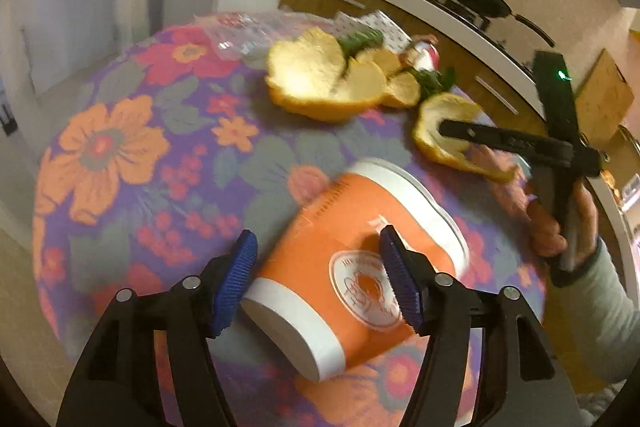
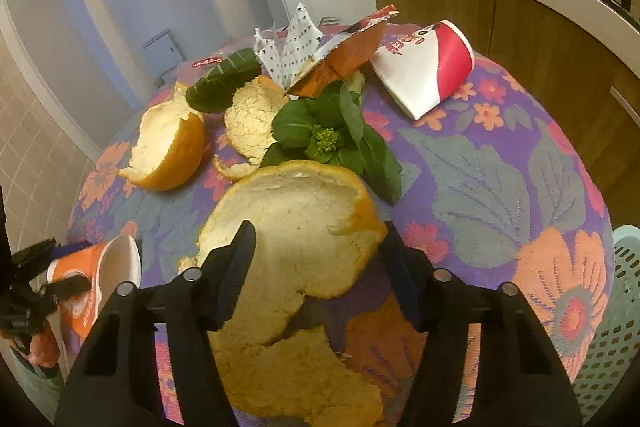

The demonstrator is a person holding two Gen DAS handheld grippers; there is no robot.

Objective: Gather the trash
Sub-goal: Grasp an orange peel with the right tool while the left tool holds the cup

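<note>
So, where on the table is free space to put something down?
Bare cloth lies right of the large orange peel, below the red-and-white cup, toward the blue basket. The far middle, around the leafy greens, is crowded.

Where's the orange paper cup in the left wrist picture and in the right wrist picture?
Left wrist: the orange cup lies on its side at bottom centre, between the left gripper's open jaws.
Right wrist: the orange cup is at the lower left edge, partly behind the left gripper.
Shared landmark: the big orange peel under the right gripper, at right of centre in the left view.
</note>
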